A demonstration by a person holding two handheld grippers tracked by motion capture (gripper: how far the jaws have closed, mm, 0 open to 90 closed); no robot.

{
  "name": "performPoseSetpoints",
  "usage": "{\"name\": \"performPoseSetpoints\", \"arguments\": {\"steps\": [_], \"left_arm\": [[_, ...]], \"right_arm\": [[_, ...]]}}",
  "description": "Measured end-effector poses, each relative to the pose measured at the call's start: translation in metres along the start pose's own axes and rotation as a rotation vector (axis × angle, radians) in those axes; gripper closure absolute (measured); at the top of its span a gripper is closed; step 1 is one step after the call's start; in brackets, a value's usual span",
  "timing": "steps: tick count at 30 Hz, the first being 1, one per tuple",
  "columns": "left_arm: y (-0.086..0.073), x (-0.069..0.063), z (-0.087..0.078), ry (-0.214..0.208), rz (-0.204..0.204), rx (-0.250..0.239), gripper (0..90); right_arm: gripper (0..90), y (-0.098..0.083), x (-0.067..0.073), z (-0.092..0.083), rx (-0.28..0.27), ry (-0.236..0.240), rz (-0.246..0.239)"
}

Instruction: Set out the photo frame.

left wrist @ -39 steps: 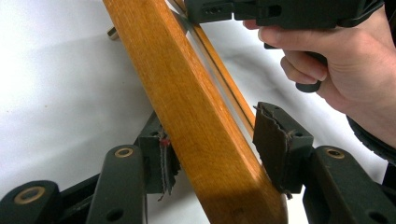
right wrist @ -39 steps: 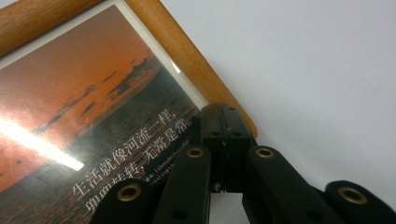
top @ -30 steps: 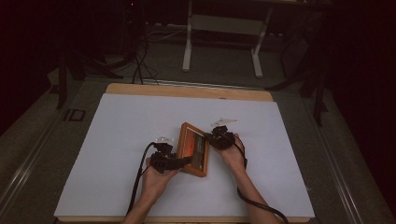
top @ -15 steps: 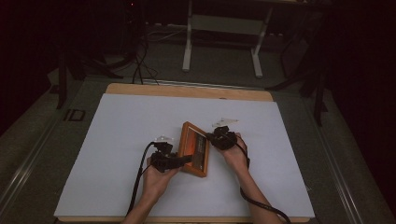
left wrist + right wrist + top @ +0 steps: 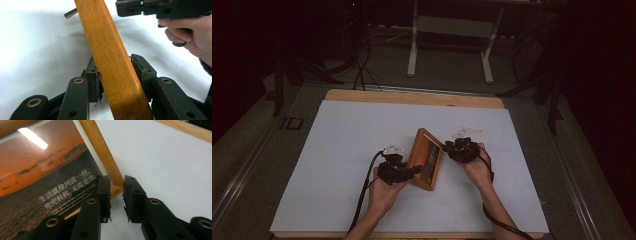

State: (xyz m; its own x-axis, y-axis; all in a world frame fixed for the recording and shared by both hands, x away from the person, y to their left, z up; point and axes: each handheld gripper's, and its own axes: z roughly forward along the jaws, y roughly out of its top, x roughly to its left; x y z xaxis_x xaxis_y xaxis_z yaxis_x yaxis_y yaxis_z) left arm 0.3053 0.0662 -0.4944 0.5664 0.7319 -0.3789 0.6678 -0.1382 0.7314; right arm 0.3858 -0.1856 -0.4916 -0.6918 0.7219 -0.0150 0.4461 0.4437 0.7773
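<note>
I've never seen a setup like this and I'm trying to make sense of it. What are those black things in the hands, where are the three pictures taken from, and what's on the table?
A person sits at a table covered with a white sheet and holds a hand-operated two-jaw gripper in each hand. The high view looks down from above; the other two pictures come from a camera riding on each gripper, looking along its black jaws.

The thing being handled is a wooden picture frame with an orange sunset print and Chinese text. The left gripper has just been closing and clamps the frame's wooden edge. The right gripper has just been opening; its jaws straddle the frame's corner without pressing on it.
</note>
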Motion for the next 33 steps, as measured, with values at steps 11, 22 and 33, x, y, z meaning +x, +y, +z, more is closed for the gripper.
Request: {"name": "performPoseSetpoints", "arguments": {"steps": [11,22,33], "left_arm": [[0.006,-0.017,0.005,0.029,0.081,-0.017,66.5],[0.011,-0.045,0.015,0.065,0.216,-0.019,68.4],[-0.012,-0.049,0.016,0.043,0.269,-0.057,64.5]], "right_arm": [[61.3,-0.008,-0.011,-0.038,-0.032,-0.013,-0.014],[60.2,-0.021,-0.023,-0.064,-0.076,-0.050,0.028],[59.5,-0.032,-0.035,-0.079,-0.089,-0.062,0.059]]}}
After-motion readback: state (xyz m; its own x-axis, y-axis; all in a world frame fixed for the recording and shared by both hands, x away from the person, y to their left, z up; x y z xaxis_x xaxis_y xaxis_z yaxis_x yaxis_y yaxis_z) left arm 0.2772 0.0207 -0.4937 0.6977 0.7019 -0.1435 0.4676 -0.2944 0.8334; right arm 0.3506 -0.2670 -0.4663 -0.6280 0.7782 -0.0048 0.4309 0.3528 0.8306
